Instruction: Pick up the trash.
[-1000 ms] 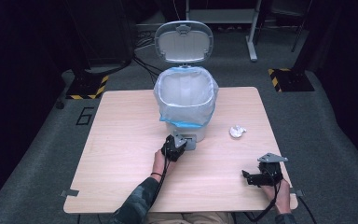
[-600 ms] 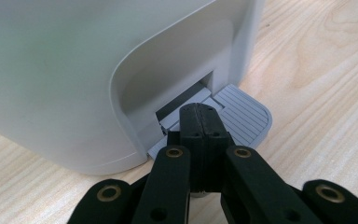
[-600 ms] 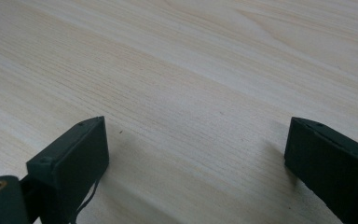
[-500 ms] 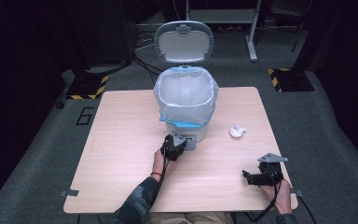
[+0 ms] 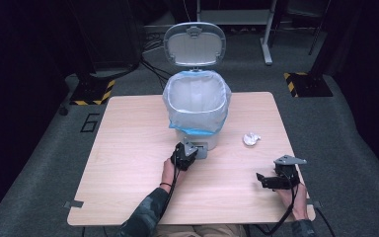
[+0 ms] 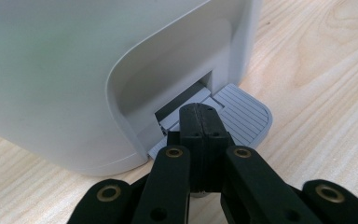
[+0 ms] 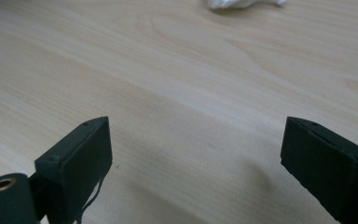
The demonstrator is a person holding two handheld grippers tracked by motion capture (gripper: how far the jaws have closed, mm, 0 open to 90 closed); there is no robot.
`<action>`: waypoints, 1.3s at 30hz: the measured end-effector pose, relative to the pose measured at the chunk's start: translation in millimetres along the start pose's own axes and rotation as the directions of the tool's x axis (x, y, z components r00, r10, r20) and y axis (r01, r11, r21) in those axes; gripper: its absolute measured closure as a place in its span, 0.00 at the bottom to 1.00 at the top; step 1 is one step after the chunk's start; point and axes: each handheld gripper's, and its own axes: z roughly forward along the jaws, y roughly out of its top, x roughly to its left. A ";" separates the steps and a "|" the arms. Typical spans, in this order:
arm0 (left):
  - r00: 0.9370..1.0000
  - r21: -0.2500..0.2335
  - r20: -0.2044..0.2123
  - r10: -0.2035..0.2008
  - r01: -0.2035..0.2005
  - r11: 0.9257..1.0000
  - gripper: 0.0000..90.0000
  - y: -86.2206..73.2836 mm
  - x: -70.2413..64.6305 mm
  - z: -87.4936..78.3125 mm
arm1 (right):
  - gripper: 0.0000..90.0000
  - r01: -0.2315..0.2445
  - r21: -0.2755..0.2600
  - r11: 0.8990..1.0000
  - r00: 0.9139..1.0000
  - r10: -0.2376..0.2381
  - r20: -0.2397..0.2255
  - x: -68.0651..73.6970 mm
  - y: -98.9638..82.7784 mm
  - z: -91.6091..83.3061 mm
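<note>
Pedal bin (image 5: 197, 111) stands at table centre, toward the far edge, lid (image 5: 195, 43) already up, blue-edged liner (image 5: 196, 129) folded over the rim. Its foot pedal (image 6: 244, 116) sticks out at the base on the near side. Left gripper (image 6: 199, 122) has jaws pressed together, tips resting on the pedal right at the bin's slot, so the lid-open part looks done. Crumpled white paper wad (image 5: 251, 139) lies on the wood table (image 5: 123, 163) just right of the bin, apart from it, not yet picked up. Right gripper (image 5: 262, 178) sits well right of the bin and nearer the person, jaws spread wide, holding nothing. Left to do, prob.: grab wad, drop in bin, release pedal.
</note>
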 end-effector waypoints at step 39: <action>1.000 0.004 -0.001 0.004 -0.004 1.000 1.00 0.2 -0.3 -0.2 | 0.08 0.045 0.005 0.999 0.999 -0.044 -0.014 -13.1 80.4 39.7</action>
